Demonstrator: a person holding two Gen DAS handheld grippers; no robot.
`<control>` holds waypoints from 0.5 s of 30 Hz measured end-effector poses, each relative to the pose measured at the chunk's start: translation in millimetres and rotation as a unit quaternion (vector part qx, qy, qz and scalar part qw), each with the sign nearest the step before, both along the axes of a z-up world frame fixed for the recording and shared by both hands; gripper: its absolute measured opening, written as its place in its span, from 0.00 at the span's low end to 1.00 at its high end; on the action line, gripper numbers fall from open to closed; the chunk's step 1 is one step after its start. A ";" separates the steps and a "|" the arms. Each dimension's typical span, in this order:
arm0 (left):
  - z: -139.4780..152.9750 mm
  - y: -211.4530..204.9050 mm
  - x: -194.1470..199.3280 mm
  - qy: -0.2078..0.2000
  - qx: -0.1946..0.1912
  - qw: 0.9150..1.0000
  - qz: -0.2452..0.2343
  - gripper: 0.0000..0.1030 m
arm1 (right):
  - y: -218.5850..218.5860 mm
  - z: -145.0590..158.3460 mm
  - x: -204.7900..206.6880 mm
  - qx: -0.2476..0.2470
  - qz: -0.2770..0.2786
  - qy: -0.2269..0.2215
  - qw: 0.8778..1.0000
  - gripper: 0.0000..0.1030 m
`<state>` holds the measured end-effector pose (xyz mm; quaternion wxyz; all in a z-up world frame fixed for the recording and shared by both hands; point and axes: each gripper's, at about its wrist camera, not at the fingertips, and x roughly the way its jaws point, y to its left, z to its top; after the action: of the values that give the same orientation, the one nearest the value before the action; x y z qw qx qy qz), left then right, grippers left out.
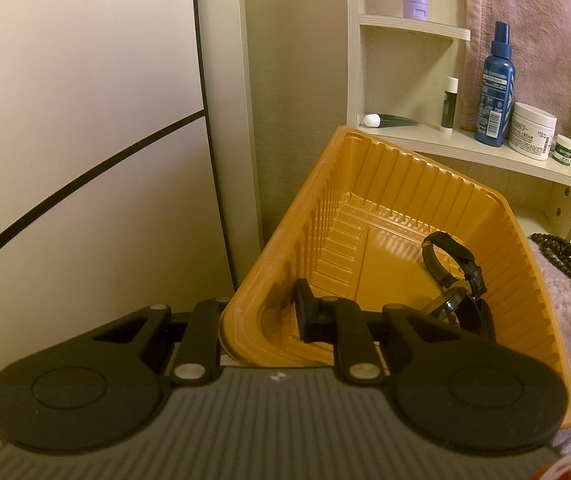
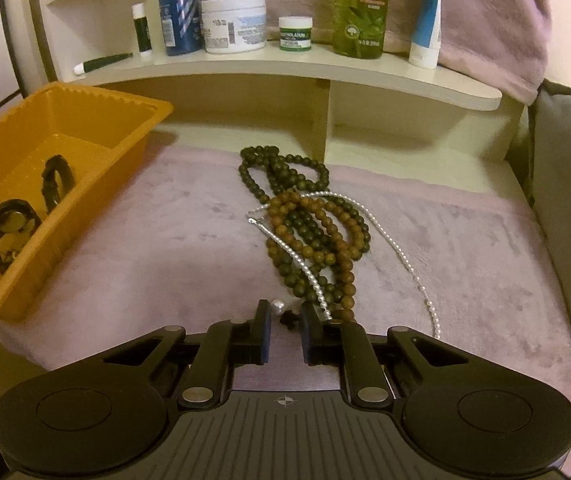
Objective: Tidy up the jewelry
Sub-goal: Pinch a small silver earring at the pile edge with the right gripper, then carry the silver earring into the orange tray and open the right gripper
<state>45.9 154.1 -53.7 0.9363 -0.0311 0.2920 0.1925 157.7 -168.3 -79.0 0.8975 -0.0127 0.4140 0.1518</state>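
Left claw (image 1: pixel 259 320) clamps the orange tray (image 1: pixel 405 184); right claw (image 2: pixel 284 322) apart over beads (image 2: pixel 313 232); green bottle (image 2: pixel 361 8) reads "OLIVE".

Upper centre-right of the right wrist view: green bottle (image 2: pixel 361 8) on the shelf (image 2: pixel 325 68), labelled "OLIVE". Left of it: small green-banded jar (image 2: pixel 295 33), reading "MENTHOLATUM". Right edge of the left wrist view: white jar (image 1: pixel 531 132), label partly legible as "KIEHL'S" and "FACIAL CREAM". Other labels illegible.

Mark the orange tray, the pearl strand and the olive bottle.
orange tray (image 2: pixel 85 98): right wrist view, far rim.
pearl strand (image 2: pixel 399 254): right wrist view, right-hand run.
olive bottle (image 2: pixel 361 20): right wrist view, label.
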 end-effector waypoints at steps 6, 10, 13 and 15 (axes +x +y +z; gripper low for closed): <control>-0.2 0.2 -0.1 0.000 0.001 1.000 -0.001 0.17 | 3.5 16.0 0.2 0.030 0.012 -0.009 0.999 0.15; -0.7 -0.4 0.3 0.000 0.002 1.000 -0.001 0.17 | 8.6 30.4 5.6 0.054 0.026 -0.020 0.998 0.15; -1.0 -1.2 0.4 0.001 0.002 1.000 -0.001 0.17 | 17.2 40.7 11.9 0.072 0.047 -0.031 0.996 0.15; -1.2 -1.6 0.7 0.001 0.002 1.000 -0.001 0.17 | 25.1 46.6 15.9 0.083 0.066 -0.037 0.994 0.15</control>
<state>46.6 152.5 -54.8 0.9364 -0.0287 0.2923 0.1920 173.6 -143.2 -32.4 0.8983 0.0285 0.3644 0.2437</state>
